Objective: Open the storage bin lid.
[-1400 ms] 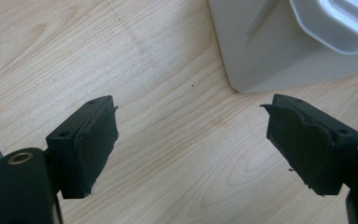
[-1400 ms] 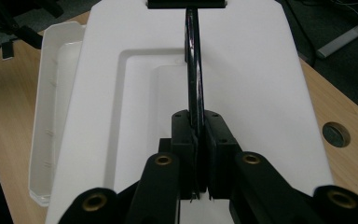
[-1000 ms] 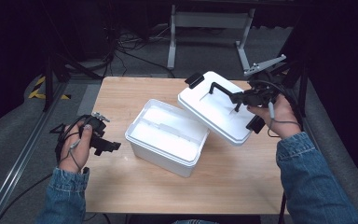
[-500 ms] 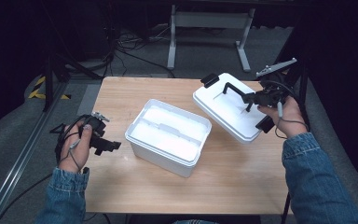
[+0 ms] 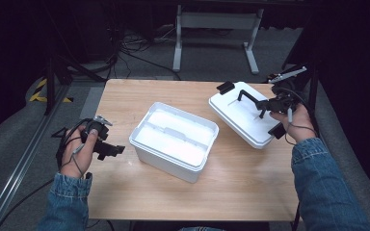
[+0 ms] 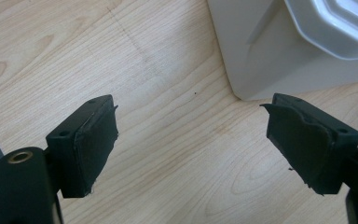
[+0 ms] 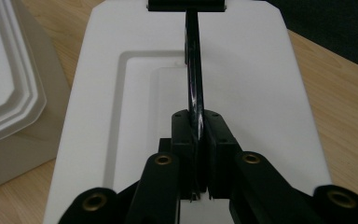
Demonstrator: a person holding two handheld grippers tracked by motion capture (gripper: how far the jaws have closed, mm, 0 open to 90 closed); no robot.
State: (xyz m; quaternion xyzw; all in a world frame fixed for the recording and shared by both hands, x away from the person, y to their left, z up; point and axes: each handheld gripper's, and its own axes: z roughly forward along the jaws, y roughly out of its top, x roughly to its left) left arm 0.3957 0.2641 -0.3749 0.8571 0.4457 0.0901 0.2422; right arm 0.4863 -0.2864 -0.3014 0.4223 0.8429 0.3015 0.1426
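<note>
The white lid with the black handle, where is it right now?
In the high view the lid sits at the table's right, beside the open white box, its black handle clamped in the right gripper.

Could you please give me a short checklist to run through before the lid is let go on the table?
1. Right hand-held gripper clamped on the lid's black handle: ok.
2. White lid resting flat on the table: cannot tell; its near edge may be raised.
3. Lid clear of the open white box: ok, a gap shows between them.
4. Lid fully over the tabletop: ok, though close to the right edge.
5. Left hand-held gripper open and holding nothing, beside the box: ok.
</note>
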